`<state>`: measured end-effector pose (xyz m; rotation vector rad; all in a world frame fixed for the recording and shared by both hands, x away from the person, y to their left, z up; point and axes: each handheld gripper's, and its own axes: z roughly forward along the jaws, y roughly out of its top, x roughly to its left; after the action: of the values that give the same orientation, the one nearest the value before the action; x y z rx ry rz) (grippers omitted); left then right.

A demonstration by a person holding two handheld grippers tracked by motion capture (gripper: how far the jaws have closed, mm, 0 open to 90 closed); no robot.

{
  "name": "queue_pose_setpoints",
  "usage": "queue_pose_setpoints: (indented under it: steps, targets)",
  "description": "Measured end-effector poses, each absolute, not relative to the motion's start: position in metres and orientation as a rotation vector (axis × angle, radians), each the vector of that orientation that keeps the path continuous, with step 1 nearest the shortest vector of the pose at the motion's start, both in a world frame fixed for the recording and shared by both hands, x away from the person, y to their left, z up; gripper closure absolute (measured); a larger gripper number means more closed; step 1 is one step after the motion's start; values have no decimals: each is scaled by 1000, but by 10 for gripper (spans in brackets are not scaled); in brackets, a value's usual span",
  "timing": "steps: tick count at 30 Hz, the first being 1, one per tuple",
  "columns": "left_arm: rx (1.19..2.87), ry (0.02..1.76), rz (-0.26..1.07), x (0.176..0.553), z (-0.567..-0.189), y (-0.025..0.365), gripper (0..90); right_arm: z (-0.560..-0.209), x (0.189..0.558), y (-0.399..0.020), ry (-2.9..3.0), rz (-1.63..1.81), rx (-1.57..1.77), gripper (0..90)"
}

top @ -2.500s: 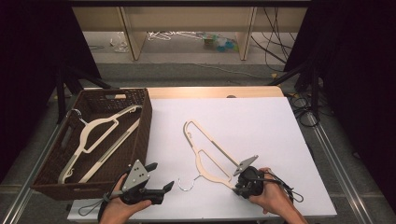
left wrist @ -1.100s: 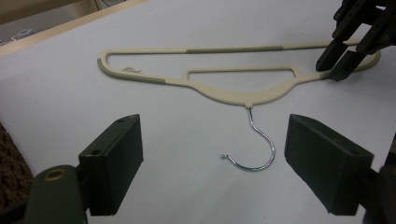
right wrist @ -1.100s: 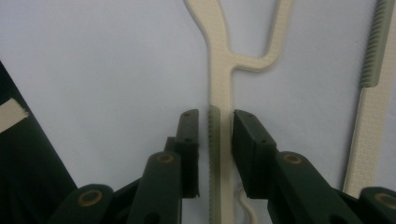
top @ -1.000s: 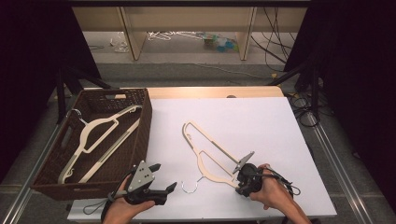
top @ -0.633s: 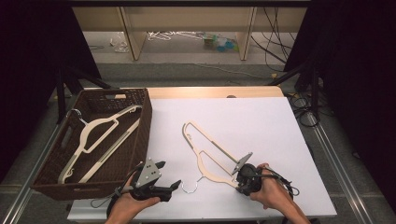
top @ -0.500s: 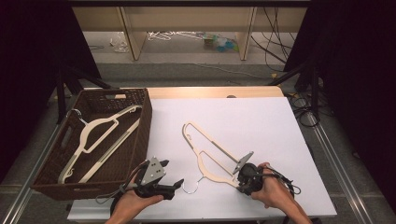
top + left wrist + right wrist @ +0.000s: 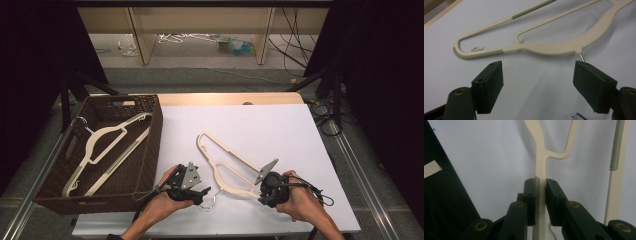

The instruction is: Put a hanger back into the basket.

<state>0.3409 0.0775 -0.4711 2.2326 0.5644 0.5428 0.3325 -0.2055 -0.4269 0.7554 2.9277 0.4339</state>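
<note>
A: High view, from the left: two hangers lie in the basket (image 7: 150, 131); the left gripper (image 7: 199, 190), jaws wide and just narrowing on nothing, nears the hook (image 7: 212, 202).

B: And the cream hanger (image 7: 227, 167) on the near table (image 7: 280, 135)?

A: The right gripper (image 7: 264, 192) clamps its arm; moving it into the basket remains.

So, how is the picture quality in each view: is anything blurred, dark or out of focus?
High view: the white table cover is evenly lit, the sides are black, and the image is slightly soft. Left gripper view: the cream hanger is sharp, with soft shadows. Right gripper view: the near jaws are a little soft, and the left edge is dark.
</note>
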Motion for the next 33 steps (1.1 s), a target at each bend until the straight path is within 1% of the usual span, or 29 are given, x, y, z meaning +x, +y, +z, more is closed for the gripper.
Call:
queue_pose_setpoints:
  steps: [11,20,28,30,33]
  targets:
    - [2323,457,609,348,-478,56,246,-418,329,-207,2932,433,733,794]
    - [2344,419,628,351,-482,48,260,-416,327,-207,2929,430,720,794]
    - [2378,380,646,352,-485,42,252,-413,327,-207,2926,430,724,793]
    - [2378,374,653,352,-486,41,270,-412,327,-209,2930,441,717,793]
    - [2382,355,672,352,-487,39,271,-410,327,-210,2921,444,727,793]
